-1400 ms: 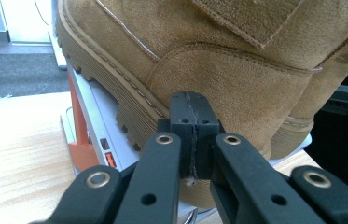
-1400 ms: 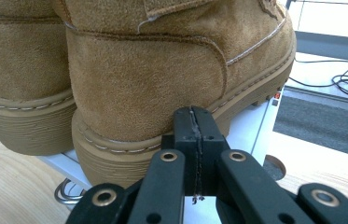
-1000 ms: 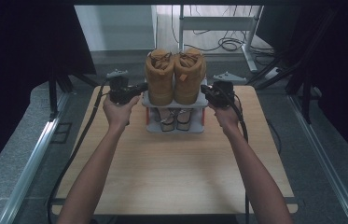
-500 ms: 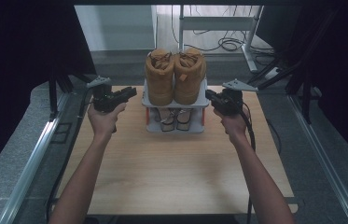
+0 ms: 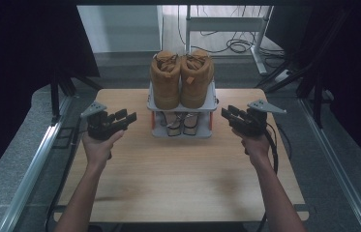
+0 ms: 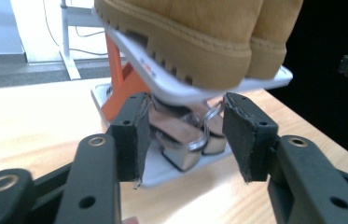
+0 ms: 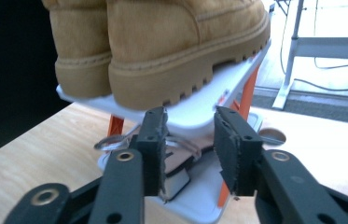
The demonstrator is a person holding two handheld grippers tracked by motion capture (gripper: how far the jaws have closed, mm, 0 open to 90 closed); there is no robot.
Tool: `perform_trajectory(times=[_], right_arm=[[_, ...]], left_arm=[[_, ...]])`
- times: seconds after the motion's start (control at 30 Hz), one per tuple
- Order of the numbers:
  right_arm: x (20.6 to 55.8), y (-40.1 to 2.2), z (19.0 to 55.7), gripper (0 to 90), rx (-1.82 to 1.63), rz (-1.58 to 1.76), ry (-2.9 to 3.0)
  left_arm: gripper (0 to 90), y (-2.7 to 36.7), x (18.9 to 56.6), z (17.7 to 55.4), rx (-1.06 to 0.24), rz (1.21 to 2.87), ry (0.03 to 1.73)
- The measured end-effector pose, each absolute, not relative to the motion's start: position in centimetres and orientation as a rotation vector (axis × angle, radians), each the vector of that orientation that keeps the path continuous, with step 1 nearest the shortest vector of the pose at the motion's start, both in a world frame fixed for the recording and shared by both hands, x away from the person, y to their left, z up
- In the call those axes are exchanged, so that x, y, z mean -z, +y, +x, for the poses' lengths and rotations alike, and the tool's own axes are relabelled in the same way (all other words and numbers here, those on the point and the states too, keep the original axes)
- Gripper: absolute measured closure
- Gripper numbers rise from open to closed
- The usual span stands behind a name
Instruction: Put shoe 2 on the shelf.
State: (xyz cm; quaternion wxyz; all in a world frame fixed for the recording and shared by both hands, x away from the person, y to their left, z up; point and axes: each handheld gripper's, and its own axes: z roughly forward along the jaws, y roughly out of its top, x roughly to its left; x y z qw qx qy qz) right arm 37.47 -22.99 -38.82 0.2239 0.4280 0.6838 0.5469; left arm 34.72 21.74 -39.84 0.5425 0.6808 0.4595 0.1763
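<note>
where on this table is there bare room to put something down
The wide wooden stretch of the table in front of the shoe rack, between the forearms, is free. Both side strips beside the rack are crowded by the left gripper and right gripper.

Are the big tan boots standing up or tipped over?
Standing up: the tan suede boots rest on their soles on the white rack's top shelf.

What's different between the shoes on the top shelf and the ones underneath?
The tan boots are bulky, high-sided and laced, with thick lugged soles; the sandals on the lower shelf are low, open and strappy. The boots overhang the small rack; the sandals fit under its top shelf. The boots look like suede; the sandals' straps look shiny. Both pairs stand side by side.
</note>
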Motion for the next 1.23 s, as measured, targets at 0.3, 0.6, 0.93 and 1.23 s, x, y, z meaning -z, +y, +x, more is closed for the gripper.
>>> perform_trajectory(times=[0.3, 0.6, 0.93, 1.23], right_arm=[[43.1, -24.3, 35.0, 48.1, -1.483, 1.213, 1.938], [47.6, -24.2, 33.1, 43.9, -1.375, 1.239, 2.021], [51.2, -24.9, 32.0, 42.4, -1.336, 1.308, 2.050], [51.0, -24.7, 31.6, 36.5, -1.300, 1.269, 2.052]], left_arm=[[45.8, 22.3, 44.6, 32.8, -0.393, 1.680, 1.152], [42.2, 22.3, 49.1, 31.2, -0.374, 1.768, 1.187], [40.0, 22.5, 50.7, 30.3, -0.381, 1.825, 1.194], [37.9, 22.8, 50.4, 30.0, -0.397, 1.820, 1.195]])
